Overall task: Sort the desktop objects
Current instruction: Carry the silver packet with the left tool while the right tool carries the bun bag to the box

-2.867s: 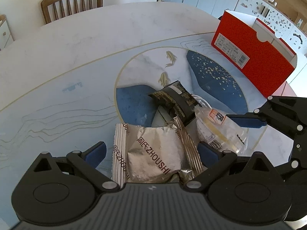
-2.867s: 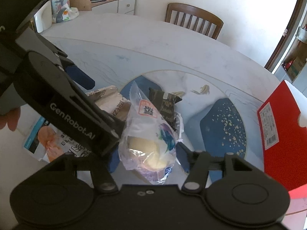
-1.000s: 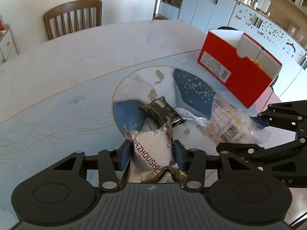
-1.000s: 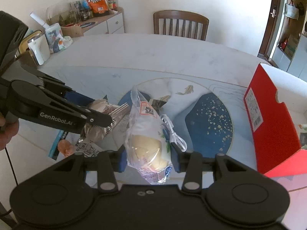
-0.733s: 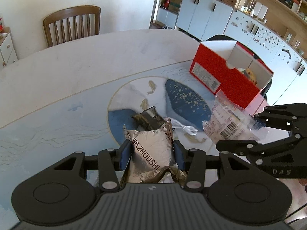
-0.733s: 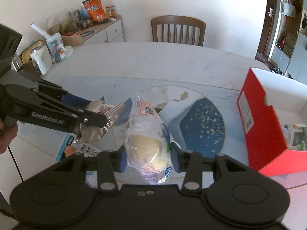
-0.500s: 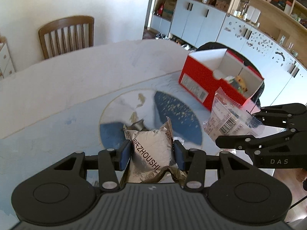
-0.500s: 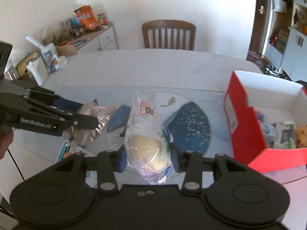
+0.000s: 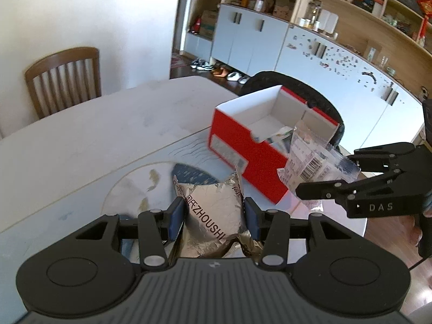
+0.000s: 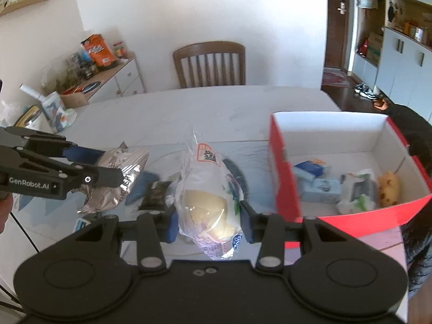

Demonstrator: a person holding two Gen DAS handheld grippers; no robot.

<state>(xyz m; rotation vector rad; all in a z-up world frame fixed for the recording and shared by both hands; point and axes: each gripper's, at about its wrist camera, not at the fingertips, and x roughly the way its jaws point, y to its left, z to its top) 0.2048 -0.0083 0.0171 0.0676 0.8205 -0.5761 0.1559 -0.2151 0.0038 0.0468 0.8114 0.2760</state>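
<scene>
Left gripper [image 9: 214,217]: lower centre of the left wrist view, blue pads pressed on both sides of a crinkled silver foil packet [image 9: 213,216] printed "ZHOUSHI", which was held clear of the table.

Right gripper [image 10: 208,220]: lower centre of the right wrist view, pads clamped on a clear plastic bag [image 10: 206,202] holding a pale yellow bun, red label at its top. The same bag appeared at the right of the left wrist view, barcode side showing, in front of the box's near corner.

Table [image 10: 167,116]: white marble top with a round blue and white inlay bearing gold fish, mid-frame in both views. In the right wrist view, at left centre below the held items, a dark snack packet [image 10: 155,195] lay on the inlay, and the corner of a blue and white packet [image 10: 81,224] lay beside it.

Red box [image 10: 284,178]: open-topped, white inside, at the right of the right wrist view, standing on the table. It contained light blue packets, a white and green bag and a brown speckled item at its right end.

Wooden chair [image 10: 209,64]: upper centre, beyond the table's far edge.

Cabinets and shelving [image 9: 337,48]: upper right of the left wrist view, farthest back.
</scene>
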